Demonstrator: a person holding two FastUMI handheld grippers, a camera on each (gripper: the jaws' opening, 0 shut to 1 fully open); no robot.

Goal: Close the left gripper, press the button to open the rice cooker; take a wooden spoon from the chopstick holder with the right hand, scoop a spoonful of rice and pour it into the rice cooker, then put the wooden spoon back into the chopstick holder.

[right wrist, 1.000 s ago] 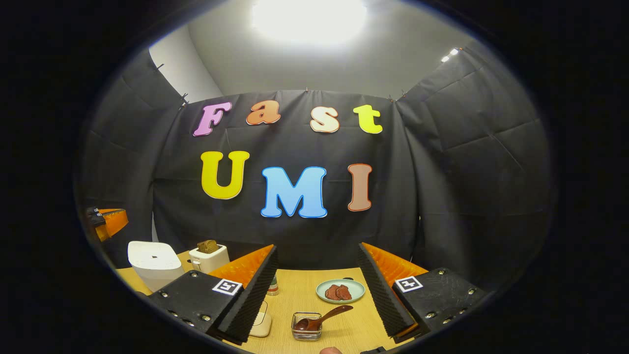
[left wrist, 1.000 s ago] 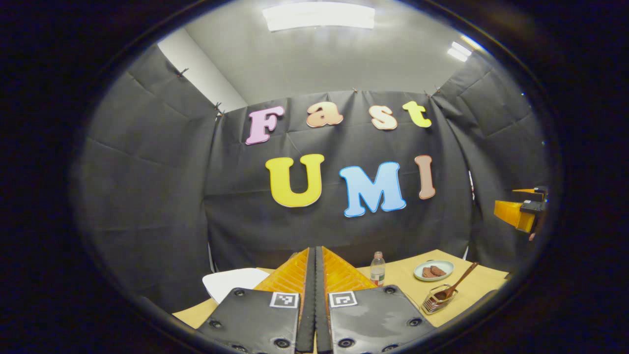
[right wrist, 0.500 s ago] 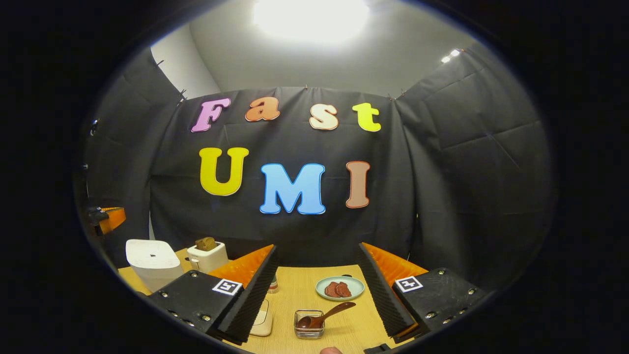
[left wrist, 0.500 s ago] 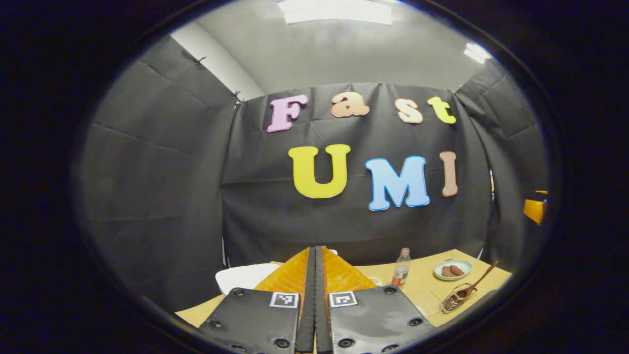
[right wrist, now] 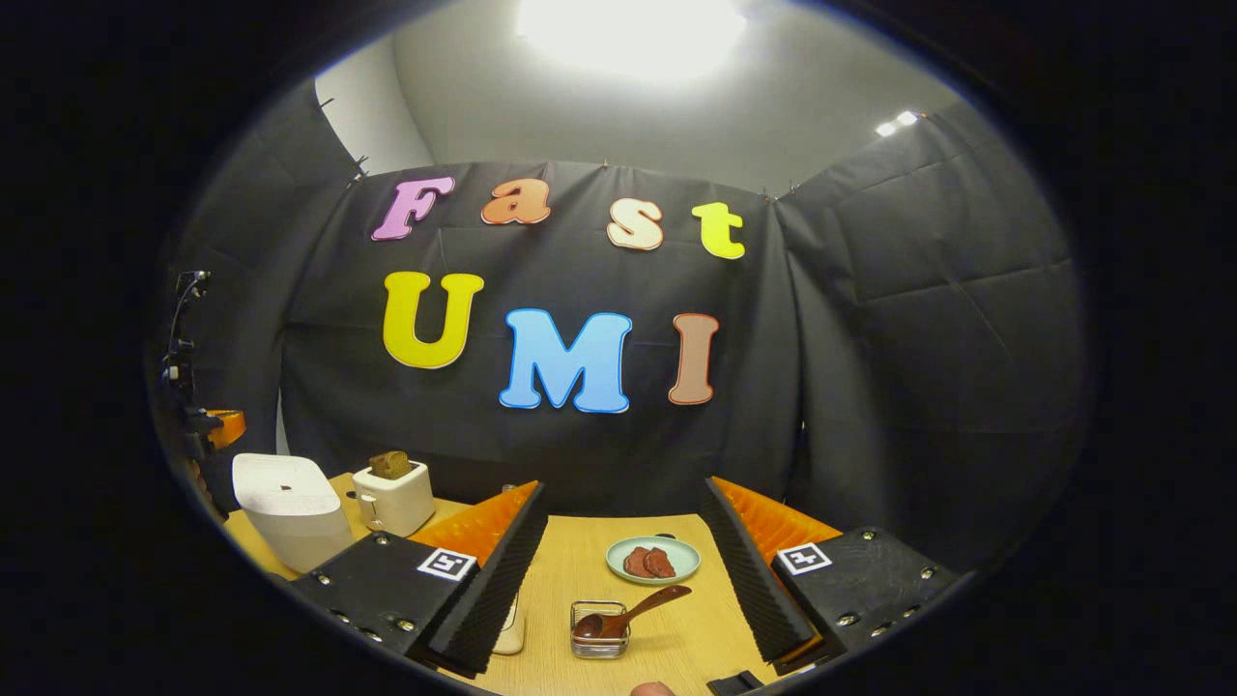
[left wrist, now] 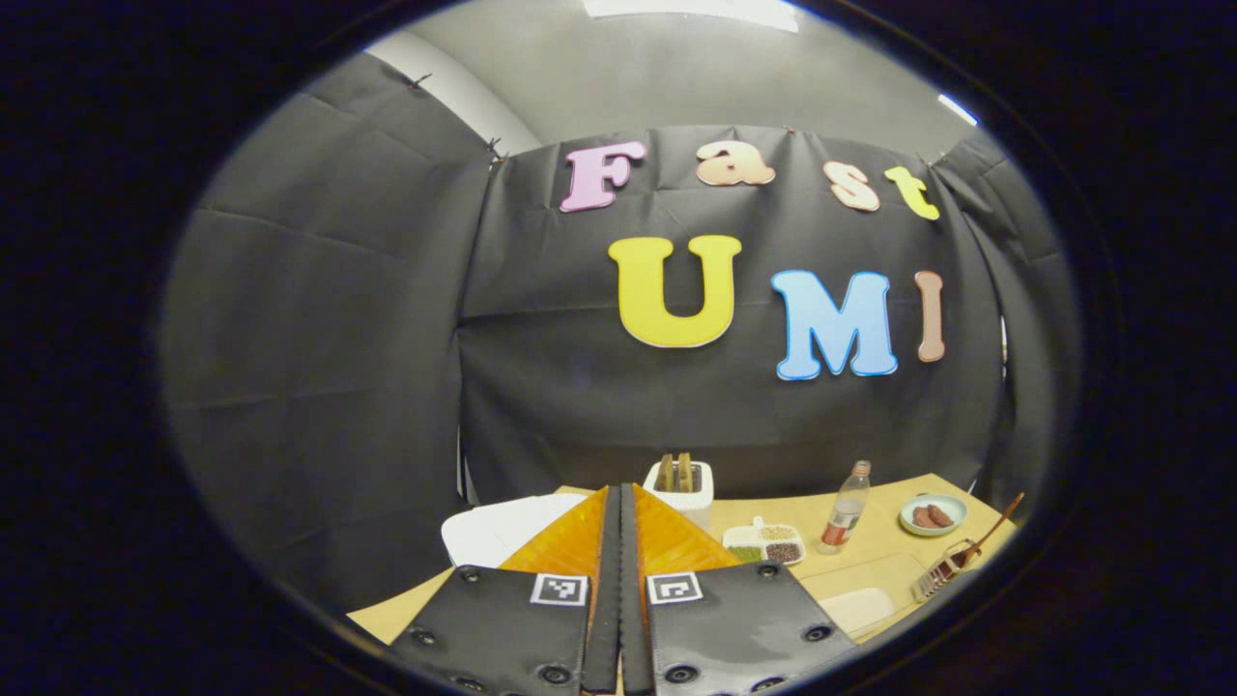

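change: left gripper [left wrist: 619,503] view has swung down toward the rice cooker [left wrist: 498,527], fingers together | right gripper [right wrist: 623,541] apart, above wooden spoon [right wrist: 628,615] in chopstick holder [right wrist: 599,643] | button press next

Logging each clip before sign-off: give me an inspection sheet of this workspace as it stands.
Surface: wooden table, bare between the items.
Job's things: white rice cooker at the table's left, lid down; wooden spoon leaning in the wire holder; divided dish of grains.
Clutter: toaster with bread in it, bottle, plate with brown pieces, pale board.
Grippers: left gripper shut on nothing, aimed near the cooker; right gripper open, above the table, facing the holder.
Cables: nothing seen on the table; a stand at the left wall, too small to judge.
Surroundings: black cloth walls, ceiling lights.
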